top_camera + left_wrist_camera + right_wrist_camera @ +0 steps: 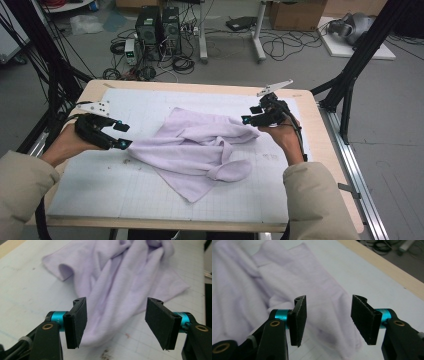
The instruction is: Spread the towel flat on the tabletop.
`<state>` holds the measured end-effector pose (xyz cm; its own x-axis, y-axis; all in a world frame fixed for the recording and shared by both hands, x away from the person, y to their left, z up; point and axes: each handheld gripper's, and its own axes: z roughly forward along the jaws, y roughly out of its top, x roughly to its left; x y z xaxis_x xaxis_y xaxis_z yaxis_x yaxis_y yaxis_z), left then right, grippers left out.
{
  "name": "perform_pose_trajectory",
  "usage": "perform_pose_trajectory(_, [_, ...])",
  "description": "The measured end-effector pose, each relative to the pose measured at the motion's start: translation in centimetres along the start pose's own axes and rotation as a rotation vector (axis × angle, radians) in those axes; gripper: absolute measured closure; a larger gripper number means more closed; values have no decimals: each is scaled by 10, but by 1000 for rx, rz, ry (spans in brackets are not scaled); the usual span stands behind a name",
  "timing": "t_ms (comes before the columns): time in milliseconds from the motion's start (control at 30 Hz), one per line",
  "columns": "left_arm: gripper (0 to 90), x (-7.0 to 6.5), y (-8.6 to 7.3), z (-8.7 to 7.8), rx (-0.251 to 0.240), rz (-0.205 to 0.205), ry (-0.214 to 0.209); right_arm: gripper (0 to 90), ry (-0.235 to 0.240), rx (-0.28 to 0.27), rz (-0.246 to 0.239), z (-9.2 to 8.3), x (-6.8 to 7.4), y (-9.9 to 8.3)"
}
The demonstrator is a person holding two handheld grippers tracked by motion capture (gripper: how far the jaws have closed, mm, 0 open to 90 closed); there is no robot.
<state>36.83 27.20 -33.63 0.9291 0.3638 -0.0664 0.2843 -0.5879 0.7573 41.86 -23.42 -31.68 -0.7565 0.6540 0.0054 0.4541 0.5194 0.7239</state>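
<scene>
Facing lilac cloth (125, 277), left tool (116, 323) agape; floor cables (165, 65) overhead.

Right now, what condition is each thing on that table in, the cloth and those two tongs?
Lilac cloth: crumpled and twisted, lying loose on the white mat, not held.
Left tongs: open, nothing between the pads, cloth edge just beyond them.
Right tongs: open, pads off the cloth, poised above its end.
White mat: flat, a few small stains near the cloth.
</scene>
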Motion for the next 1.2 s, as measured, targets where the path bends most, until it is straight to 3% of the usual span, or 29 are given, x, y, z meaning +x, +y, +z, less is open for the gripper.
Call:
perform_pose_trajectory(100, [346, -21, 3, 7, -5, 45, -26, 459, 55, 7, -47, -3, 11, -5])
perform_pose_trajectory(200, [346, -44, 6, 25, 8, 83, -71, 456, 97, 33, -83, -5, 21, -14])
perform_pose_trajectory(433, [342, -94, 20, 79, 108, 194, -191, 455, 196, 112, -159, -6, 37, -37])
perform_pose_trajectory(633, [350, -127, 30, 120, 186, 270, -260, 479, 258, 151, -203, -1, 45, -50])
perform_pose_trajectory(867, [396, -141, 29, 154, 264, 307, -289, 497, 317, 201, -305, 11, 54, -59])
perform_pose_trajectory(1000, [461, -144, 32, 165, 281, 301, -289, 523, 311, 254, -377, 21, 57, -61])
perform_pose_trajectory(1200, [624, -148, 34, 179, 306, 322, -278, 627, 319, 329, -406, 37, 63, -61])
